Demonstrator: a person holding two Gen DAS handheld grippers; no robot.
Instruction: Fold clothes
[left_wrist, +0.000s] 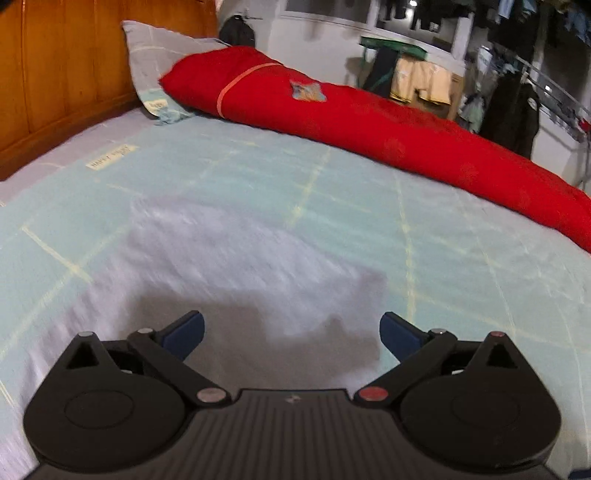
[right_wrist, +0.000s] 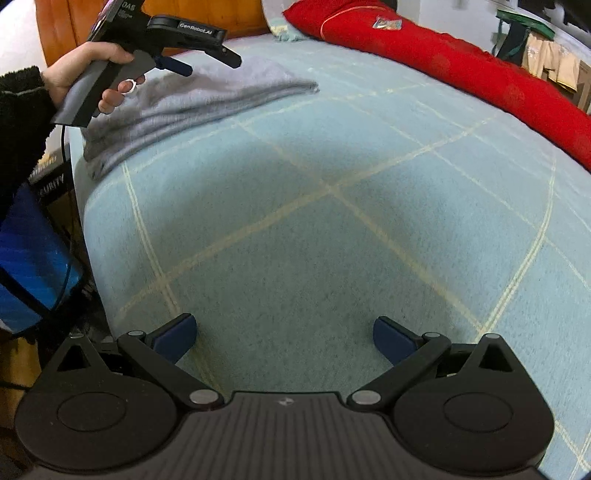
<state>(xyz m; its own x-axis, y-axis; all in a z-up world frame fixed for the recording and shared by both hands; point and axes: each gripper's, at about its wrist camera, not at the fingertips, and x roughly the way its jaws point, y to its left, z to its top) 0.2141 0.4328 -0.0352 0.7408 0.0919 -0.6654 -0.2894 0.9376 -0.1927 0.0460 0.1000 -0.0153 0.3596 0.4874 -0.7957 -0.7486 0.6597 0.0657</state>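
Here both tongs gape wide and empty: the left gripper (left_wrist: 291, 334) hovers over the grey garment (right_wrist: 192, 99) lying near the bed (right_wrist: 332, 221) edge, the right gripper (right_wrist: 284, 338) waits over bare blanket, probably ready for another fold.

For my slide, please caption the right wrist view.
Right tool open above the bedsheet; left tool over a grey garment.

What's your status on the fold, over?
Left claw open, empty, over the grey knit garment. Right claw open, empty, over bare blue checked bedsheet. Nothing in the way.
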